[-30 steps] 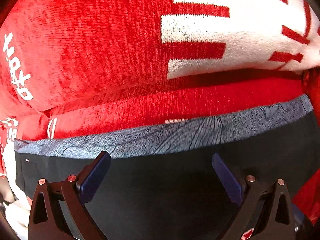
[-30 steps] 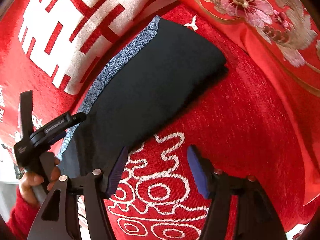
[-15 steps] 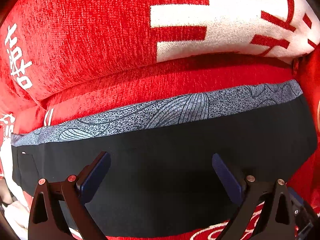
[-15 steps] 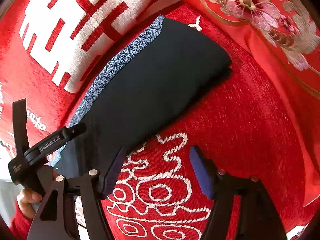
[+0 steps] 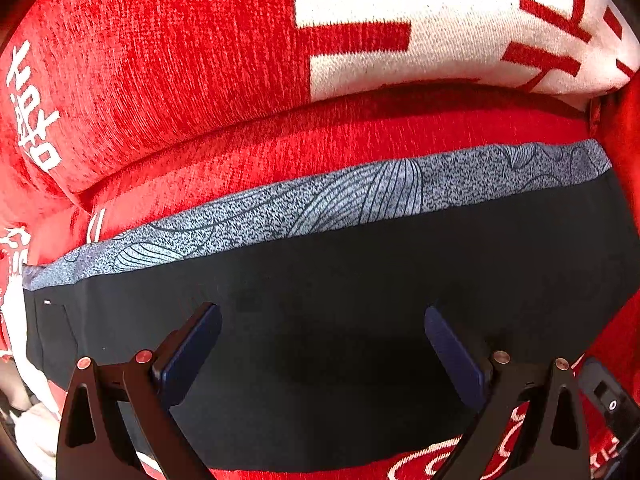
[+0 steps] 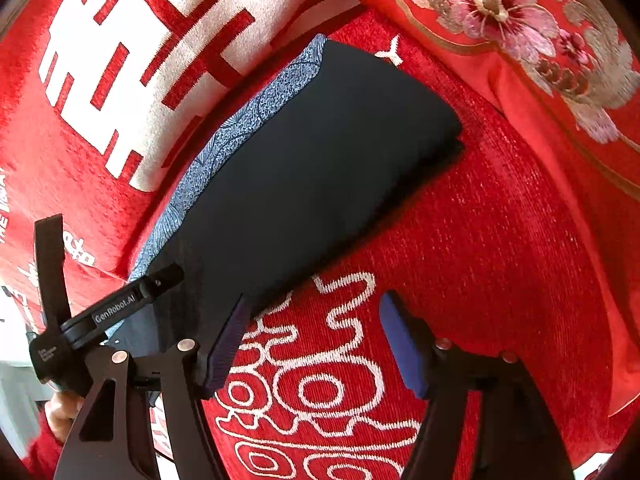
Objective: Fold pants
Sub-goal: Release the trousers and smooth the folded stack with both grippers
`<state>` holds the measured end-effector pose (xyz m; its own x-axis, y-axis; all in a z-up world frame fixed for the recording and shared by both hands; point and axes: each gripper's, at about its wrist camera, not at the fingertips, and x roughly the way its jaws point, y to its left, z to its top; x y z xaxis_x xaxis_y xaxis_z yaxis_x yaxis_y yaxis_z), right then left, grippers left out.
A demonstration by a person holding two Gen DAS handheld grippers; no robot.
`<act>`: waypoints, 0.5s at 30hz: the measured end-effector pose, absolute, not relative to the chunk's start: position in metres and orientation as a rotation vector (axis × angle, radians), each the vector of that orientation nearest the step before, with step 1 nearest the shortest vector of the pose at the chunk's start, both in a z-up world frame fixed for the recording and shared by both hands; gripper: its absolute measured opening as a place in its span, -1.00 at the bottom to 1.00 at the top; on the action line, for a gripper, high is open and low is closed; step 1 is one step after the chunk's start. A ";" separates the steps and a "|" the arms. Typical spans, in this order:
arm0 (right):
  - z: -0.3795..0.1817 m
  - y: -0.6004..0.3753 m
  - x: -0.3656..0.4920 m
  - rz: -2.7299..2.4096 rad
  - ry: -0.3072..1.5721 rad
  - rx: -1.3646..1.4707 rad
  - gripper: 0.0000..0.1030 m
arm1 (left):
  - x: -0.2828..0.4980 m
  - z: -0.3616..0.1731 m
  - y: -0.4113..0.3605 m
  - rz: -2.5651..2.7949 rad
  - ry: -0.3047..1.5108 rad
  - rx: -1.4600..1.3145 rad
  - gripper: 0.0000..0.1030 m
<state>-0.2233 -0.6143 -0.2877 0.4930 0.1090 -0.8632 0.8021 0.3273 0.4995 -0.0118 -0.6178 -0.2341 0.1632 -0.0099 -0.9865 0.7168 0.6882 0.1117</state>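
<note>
Left hand-held gripper (image 5: 322, 344) hangs wide open over the folded black pants (image 5: 340, 300), nothing pinched. Right hand-held gripper (image 6: 312, 336) is open and empty too, its jaws just widened a bit, pants up at its 11 o'clock. Looks like the fold is basically done, so next is probably a pat-down or tidying edges. It all sits on a red patterned sofa (image 6: 500, 240), with a flowered cushion (image 6: 520, 20) at 1 o'clock.

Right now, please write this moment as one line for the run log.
pants: folded, flat on red cover | left gripper: open, above pants | right gripper: open, empty, beside pants
</note>
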 end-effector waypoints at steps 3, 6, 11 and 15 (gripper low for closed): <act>-0.288 -0.615 -0.225 -0.562 0.967 1.178 0.38 | -0.016 -0.238 -0.614 -0.577 1.318 0.674 0.98; -0.288 -0.617 -0.228 -0.560 0.953 1.190 0.38 | -0.016 -0.242 -0.611 -0.575 1.320 0.673 0.98; -0.288 -0.617 -0.232 -0.552 0.927 1.199 0.38 | -0.016 -0.242 -0.609 -0.574 1.325 0.674 0.98; -0.292 -0.621 -0.249 -0.506 0.794 1.291 0.38 | -0.013 -0.238 -0.598 -0.606 1.354 0.590 0.98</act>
